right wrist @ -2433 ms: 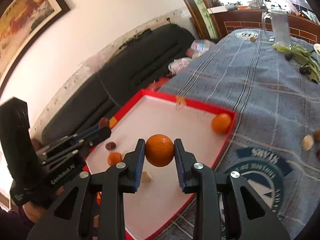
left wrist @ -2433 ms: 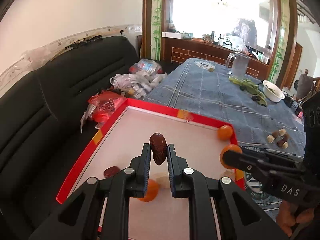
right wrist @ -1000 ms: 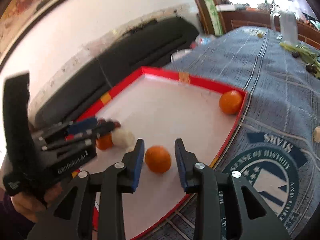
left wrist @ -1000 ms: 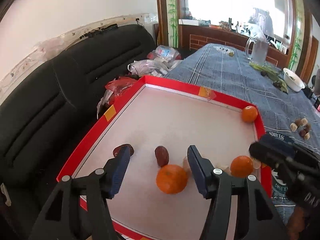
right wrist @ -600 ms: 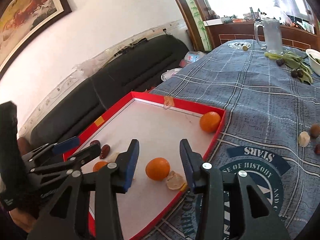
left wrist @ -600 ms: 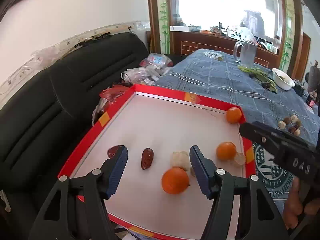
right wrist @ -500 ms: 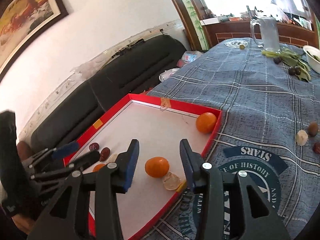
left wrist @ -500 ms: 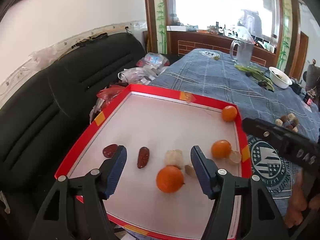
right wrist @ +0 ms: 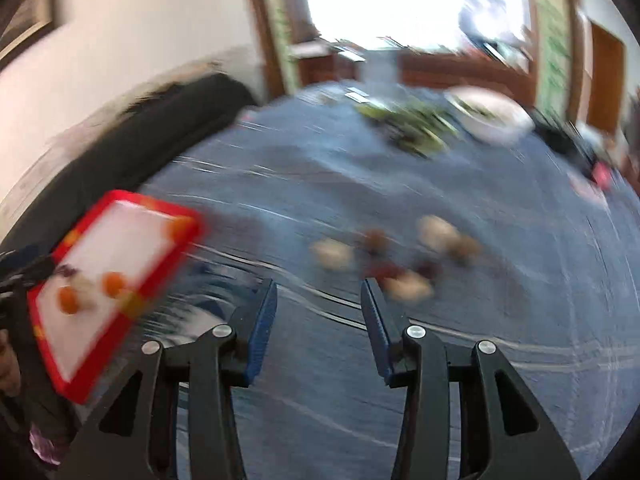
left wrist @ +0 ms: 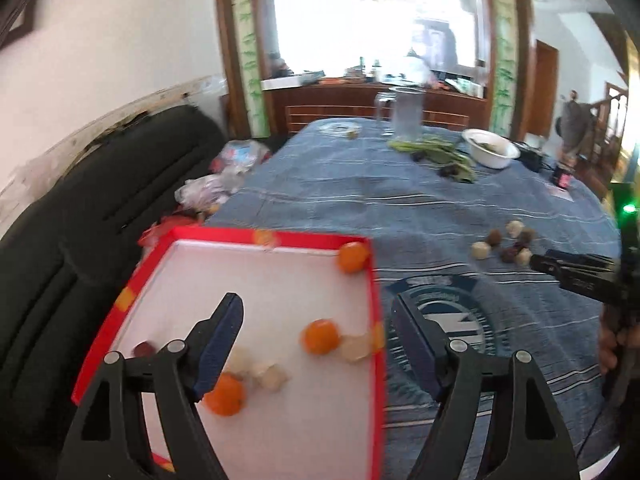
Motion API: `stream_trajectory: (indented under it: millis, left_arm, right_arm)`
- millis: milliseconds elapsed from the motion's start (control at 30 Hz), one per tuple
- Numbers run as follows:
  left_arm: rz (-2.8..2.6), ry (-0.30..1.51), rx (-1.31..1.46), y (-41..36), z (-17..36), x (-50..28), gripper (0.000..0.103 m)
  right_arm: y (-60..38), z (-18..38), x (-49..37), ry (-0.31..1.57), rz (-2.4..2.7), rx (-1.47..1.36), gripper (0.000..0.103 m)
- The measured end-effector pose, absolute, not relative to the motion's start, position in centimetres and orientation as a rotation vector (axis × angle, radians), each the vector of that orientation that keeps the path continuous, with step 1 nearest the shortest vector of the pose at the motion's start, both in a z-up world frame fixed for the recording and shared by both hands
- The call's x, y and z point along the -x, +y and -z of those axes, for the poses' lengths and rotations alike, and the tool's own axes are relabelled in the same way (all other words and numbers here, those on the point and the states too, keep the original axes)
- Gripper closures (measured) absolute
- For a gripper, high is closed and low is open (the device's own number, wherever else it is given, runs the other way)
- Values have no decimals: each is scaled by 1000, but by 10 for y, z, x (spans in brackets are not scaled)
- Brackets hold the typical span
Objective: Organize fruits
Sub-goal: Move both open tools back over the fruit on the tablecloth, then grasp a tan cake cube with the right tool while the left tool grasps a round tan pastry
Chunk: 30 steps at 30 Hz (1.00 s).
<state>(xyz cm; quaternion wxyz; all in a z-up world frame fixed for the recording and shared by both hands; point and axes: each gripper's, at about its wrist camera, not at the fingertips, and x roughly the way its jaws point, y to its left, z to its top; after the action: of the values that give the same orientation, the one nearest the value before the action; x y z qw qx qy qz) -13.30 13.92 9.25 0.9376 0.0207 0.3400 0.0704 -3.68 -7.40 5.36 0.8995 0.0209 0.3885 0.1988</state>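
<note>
Left tool point(left wrist: 316, 320) spread wide, nothing between its fingers; it hangs above the right-hand part of the red-rimmed tray point(left wrist: 375, 300) on the blue-cloth worktop point(left wrist: 360, 196). In the tray: one orange point(left wrist: 353, 257) in the far right corner, a second orange point(left wrist: 320, 336) near the right wall touching a pale peeled fruit point(left wrist: 355, 348), a third orange point(left wrist: 225, 395) at the near left just beside the left finger, two more pale pieces point(left wrist: 264, 374) beside it, and a dark red date point(left wrist: 143, 349) at the left wall. Right tool point(right wrist: 319, 292) also open, moderately wide, empty, over bare cloth; the right wrist view is heavily motion-blurred. Just ahead of it lies a loose cluster of small fruits point(right wrist: 400, 256), pale and dark brown, on the cloth, well apart from the tray. Individual kinds in that cluster cannot be told. A white bowl point(left wrist: 490, 148), a glass pitcher point(left wrist: 406, 114) and green leaves point(left wrist: 436, 152) sit at the far end of the worktop.
</note>
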Motion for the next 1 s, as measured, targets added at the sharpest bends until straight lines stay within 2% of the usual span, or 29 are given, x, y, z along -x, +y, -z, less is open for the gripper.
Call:
stream_trajectory:
  millis: [167, 433, 533, 567, 600, 1000]
  left_arm:
    - [-79, 683, -96, 107, -100, 119, 26]
    - [-32, 714, -156, 81, -94, 102, 26]
    - [-11, 750, -165, 71, -88, 88, 26]
    - [-2, 767, -169, 67, -86, 82, 26]
    - [7, 776, -171, 64, -84, 77, 26]
    - [127, 882, -282, 10, -43, 11, 27]
  right_arm:
    - [-105, -33, 5, 909, -349, -75, 58]
    - [-90, -25, -14, 907, -334, -18, 63]
    - [-84, -18, -15, 909, -331, 22, 69]
    - [-84, -17, -14, 905, -328, 26, 76]
    - [-85, -18, -14, 903, -336, 23, 76]
    - [-156, -49, -15, 817, -327, -306, 76]
